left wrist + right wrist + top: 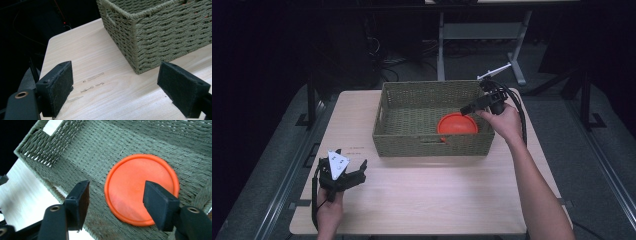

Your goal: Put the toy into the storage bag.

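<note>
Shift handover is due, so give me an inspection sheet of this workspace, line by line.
Surface: light wooden table, faint scuff marks near its left side.
Job's things: orange disc lies flat on the floor of the woven basket, toward its right end.
Clutter: nothing seen.
Grippers: right gripper hangs over the disc, fingers apart, holding nothing; left gripper sits low over the table's front left, fingers apart, holding nothing.
Cables: a black cable trails from the right gripper past the hand.
Surroundings: dark room, grey metal stand behind the table, tangled wiring on the floor there.
</note>
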### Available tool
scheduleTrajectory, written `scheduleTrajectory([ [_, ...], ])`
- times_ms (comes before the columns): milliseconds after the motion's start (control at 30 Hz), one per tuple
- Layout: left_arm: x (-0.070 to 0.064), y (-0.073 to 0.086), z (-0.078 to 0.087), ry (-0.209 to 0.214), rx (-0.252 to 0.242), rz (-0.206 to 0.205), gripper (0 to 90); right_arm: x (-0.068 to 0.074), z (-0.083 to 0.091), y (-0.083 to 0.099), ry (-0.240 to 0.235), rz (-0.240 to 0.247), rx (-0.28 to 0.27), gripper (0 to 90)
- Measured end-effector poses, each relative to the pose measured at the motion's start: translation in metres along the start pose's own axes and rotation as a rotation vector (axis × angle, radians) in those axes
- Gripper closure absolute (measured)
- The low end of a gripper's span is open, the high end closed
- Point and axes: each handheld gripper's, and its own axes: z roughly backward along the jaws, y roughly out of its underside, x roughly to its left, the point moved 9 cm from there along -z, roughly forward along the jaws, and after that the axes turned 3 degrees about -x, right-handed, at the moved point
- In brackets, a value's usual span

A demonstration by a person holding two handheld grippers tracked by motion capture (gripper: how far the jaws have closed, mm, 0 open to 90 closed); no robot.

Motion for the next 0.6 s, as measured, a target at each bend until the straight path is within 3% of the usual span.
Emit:
scheduleTrajectory([
  [400,-0.001,0.000,0.000,0.001,-0.003,0.001,12.8,0.011,0.021,0.012,-0.063,0.019,-0.055,31.7],
  [600,-0.001,0.000,0.000,0.000,0.000,-0.001,12.8,0.013,0.029,0.023,-0.069,0.027,-0.071,30.9],
])
